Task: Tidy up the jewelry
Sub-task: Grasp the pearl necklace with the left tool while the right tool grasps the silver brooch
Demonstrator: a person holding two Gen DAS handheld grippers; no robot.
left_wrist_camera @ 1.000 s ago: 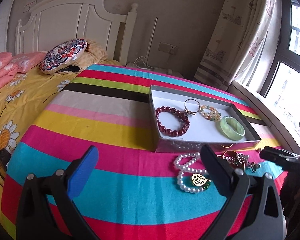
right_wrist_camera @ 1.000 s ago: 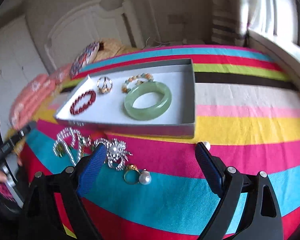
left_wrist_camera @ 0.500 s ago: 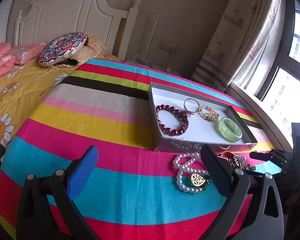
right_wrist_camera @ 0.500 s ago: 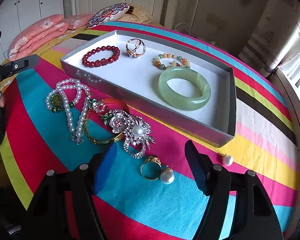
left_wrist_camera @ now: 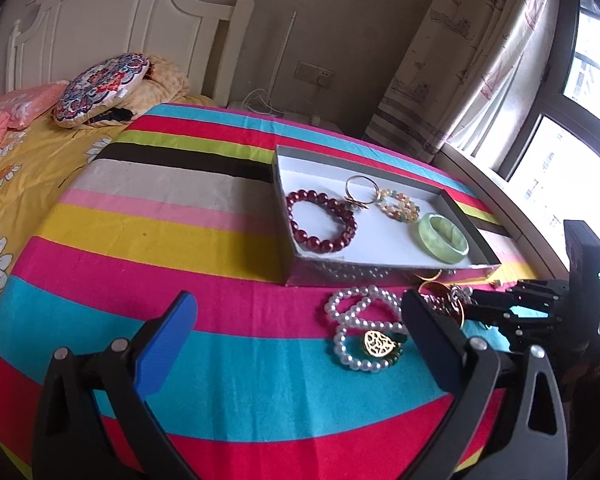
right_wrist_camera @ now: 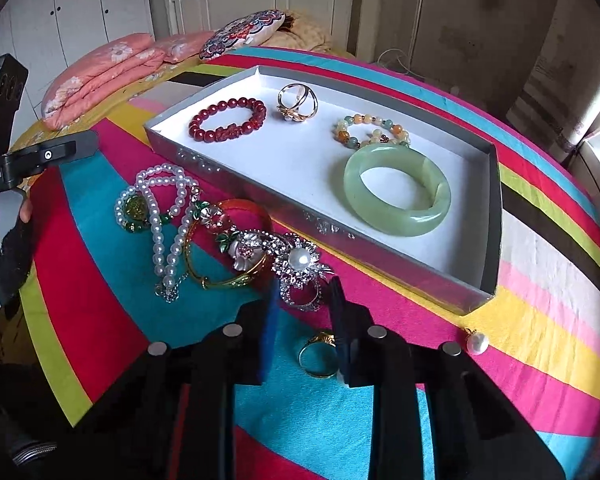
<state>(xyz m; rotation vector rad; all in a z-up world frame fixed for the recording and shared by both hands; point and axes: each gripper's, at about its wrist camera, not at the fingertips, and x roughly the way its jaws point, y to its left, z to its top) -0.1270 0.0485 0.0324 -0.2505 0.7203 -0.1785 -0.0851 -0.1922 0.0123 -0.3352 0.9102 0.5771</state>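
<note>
On the striped desk (right_wrist_camera: pixel 540 320), the gray tray (right_wrist_camera: pixel 496 216) holds four pieces — a red bead bracelet (right_wrist_camera: pixel 228 118), a gold ring (right_wrist_camera: pixel 297 103), a pastel bead bracelet (right_wrist_camera: pixel 370 132) and a jade bangle (right_wrist_camera: pixel 396 196). Near its front wall lie a pearl necklace (right_wrist_camera: pixel 160 216), a crystal brooch (right_wrist_camera: pixel 300 264) and a loose pearl (right_wrist_camera: pixel 477 342). Right tongs (right_wrist_camera: pixel 304 300) are nearly closed around the brooch's near edge — grip unclear. Left tongs (left_wrist_camera: pixel 300 312) gape wide, empty.

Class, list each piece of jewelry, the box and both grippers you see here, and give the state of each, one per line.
box: open, no lid
red bead bracelet: in box
jade bangle: in box, flat
gold ring: on cloth, outside box
pearl necklace: on cloth, outside box
brooch: on cloth, outside box
left gripper: open, empty
right gripper: nearly closed over brooch; grip unclear
</note>
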